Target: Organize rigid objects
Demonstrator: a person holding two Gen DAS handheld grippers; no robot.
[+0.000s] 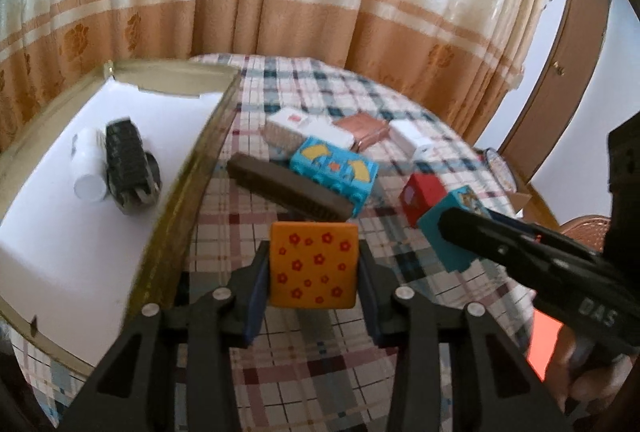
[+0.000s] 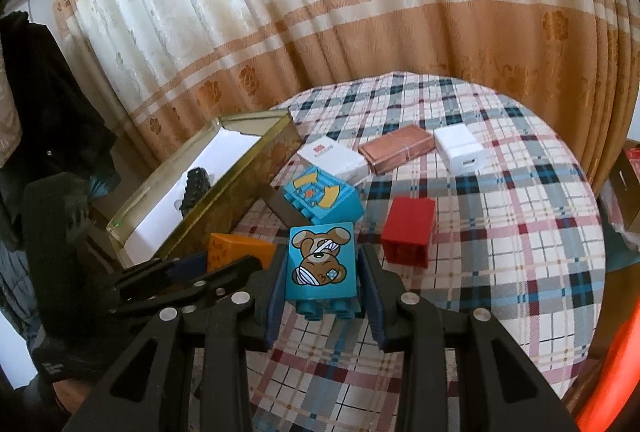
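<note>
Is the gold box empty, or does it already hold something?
Not empty: the gold box holds a white bottle and a black object on its white floor.

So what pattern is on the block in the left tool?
Orange block with small red flowers, clearest in the left wrist view.

Orange flowered block (image 1: 313, 265) and blue bear block (image 2: 322, 264), both gripped.
</note>
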